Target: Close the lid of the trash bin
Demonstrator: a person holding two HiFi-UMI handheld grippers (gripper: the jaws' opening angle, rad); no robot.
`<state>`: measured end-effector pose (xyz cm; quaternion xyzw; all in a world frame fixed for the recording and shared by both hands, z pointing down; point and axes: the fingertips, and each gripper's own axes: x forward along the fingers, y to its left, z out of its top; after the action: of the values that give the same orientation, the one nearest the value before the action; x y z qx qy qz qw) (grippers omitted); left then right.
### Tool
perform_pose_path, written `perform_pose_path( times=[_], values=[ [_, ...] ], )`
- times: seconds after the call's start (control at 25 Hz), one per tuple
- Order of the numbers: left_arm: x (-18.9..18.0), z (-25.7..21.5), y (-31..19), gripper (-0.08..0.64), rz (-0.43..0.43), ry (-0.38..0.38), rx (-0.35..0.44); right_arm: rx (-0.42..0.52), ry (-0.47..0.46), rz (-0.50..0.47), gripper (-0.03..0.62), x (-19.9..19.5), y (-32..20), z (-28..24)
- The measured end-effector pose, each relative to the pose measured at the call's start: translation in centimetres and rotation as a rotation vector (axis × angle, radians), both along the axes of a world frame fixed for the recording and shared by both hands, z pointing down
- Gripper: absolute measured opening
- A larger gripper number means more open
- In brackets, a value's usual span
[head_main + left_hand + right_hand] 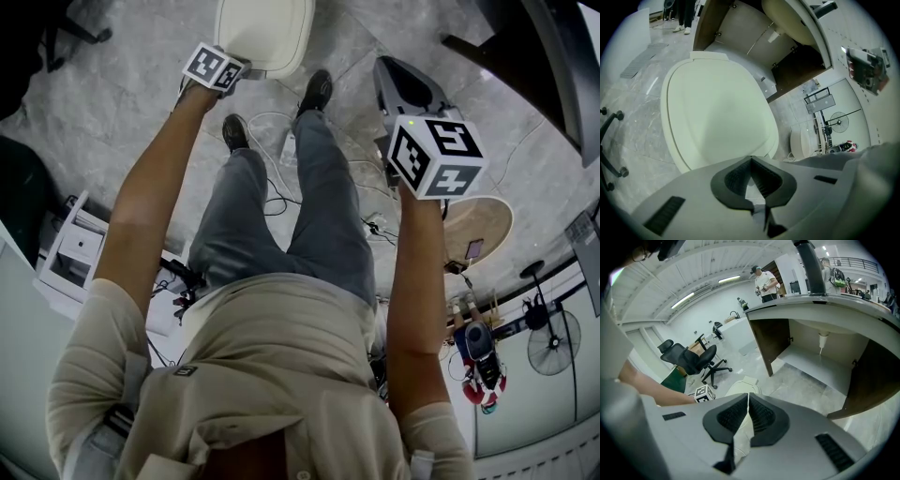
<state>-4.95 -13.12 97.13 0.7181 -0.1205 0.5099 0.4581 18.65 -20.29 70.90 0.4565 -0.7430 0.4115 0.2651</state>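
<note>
The trash bin is cream-white and stands on the marble floor just past the person's feet. Its lid lies flat on the bin, hinge on the far side. The left gripper hovers just above the lid's near edge; its jaws are shut with nothing between them. In the head view, the left gripper's marker cube sits at the bin's left corner. The right gripper is held higher and to the right, away from the bin, jaws shut and empty. The right gripper's cube shows large in the head view.
A counter with brown panels rises behind the bin. Cables trail on the floor by the person's shoes. A black office chair, a round wooden table, a standing fan and a white shelf unit stand around.
</note>
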Motion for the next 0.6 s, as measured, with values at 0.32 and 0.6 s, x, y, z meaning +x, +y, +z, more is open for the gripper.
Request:
perform_pose_path(
  times=[0.32, 0.6],
  values=[
    [0.7, -1.3, -1.1, 0.014, -0.012, 0.003, 0.021, 0.026, 0.003, -0.016, 0.026, -1.3, -0.6, -1.6],
    [1.2, -6.8, -4.3, 0.014, 0.0, 0.046, 0.105, 0.074, 0.006, -0.034, 0.026, -2.8, -1.5, -5.4]
  ],
)
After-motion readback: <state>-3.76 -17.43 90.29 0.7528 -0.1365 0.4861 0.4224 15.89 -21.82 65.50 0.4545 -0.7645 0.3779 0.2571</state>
